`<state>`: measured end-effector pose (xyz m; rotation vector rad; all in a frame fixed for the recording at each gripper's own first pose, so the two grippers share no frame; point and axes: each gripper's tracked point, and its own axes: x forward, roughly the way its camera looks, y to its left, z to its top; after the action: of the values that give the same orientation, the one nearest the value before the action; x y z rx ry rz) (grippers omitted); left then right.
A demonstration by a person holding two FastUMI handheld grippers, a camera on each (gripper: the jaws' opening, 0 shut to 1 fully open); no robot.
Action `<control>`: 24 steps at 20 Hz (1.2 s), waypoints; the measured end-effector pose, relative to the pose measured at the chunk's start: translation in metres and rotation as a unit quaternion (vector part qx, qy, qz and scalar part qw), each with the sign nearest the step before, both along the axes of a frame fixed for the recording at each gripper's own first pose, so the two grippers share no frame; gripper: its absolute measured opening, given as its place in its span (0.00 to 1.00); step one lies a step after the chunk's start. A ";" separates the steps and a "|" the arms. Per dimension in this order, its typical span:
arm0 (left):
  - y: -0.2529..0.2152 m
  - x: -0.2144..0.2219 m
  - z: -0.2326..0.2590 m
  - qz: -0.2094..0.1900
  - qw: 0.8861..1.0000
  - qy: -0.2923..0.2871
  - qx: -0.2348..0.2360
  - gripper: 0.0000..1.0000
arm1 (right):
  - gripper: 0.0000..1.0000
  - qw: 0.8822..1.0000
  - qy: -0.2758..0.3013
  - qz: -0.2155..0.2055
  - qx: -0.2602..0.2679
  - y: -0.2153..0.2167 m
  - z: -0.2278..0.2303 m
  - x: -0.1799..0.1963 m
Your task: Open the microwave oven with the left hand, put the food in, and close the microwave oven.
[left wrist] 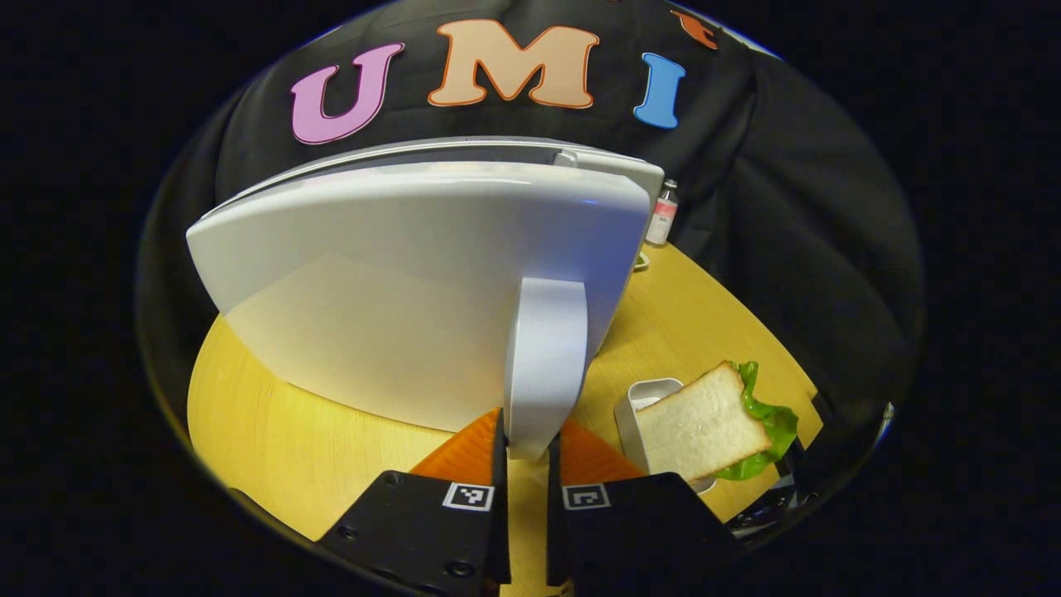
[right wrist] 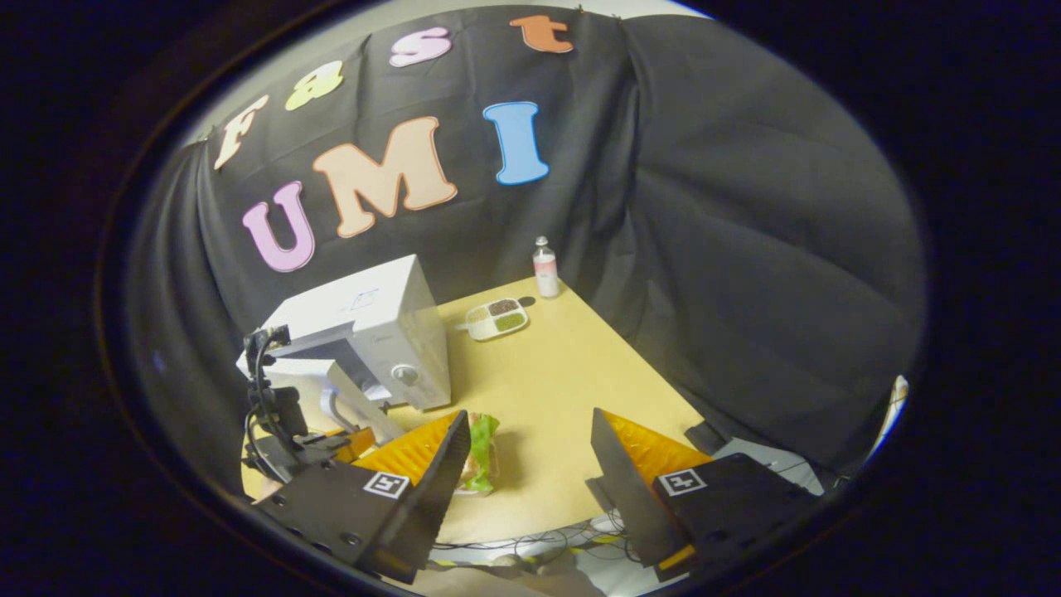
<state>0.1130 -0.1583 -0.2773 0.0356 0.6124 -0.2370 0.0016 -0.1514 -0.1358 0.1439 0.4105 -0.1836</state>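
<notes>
Both fingers of the left gripper (left wrist: 526, 444) clamp the door handle (left wrist: 545, 356); a skewed pull risks slippage, while the right gripper (right wrist: 530, 452) hangs wide near the sandwich (right wrist: 481, 452).

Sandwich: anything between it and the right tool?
Nothing visible. In the right gripper view the right tool hangs open over the bare table, and the sandwich lies just beyond its left finger. The left tool is shut on the door handle.
</notes>
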 end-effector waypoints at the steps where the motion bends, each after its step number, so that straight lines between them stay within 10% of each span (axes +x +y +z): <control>1: 0.004 -0.008 0.000 0.012 1.000 0.005 -0.007 0.20 | 0.93 1.000 0.001 0.007 0.001 0.003 -0.001 0.002; 5: 0.022 -0.035 0.004 0.057 0.997 0.010 -0.057 0.32 | 0.90 0.999 0.006 0.034 0.009 0.016 -0.007 0.012; 18: 0.125 -0.114 0.014 0.144 0.990 0.003 0.012 0.98 | 0.93 0.991 0.032 0.122 0.042 0.074 -0.024 0.033; 24: 0.181 -0.152 0.026 0.195 0.979 0.007 0.050 1.00 | 0.90 0.986 0.073 0.140 0.056 0.086 -0.049 0.039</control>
<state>-0.0394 0.0223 -0.2513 0.0101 0.6320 0.1745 0.0405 -0.0658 -0.1847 0.1825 0.5816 0.1079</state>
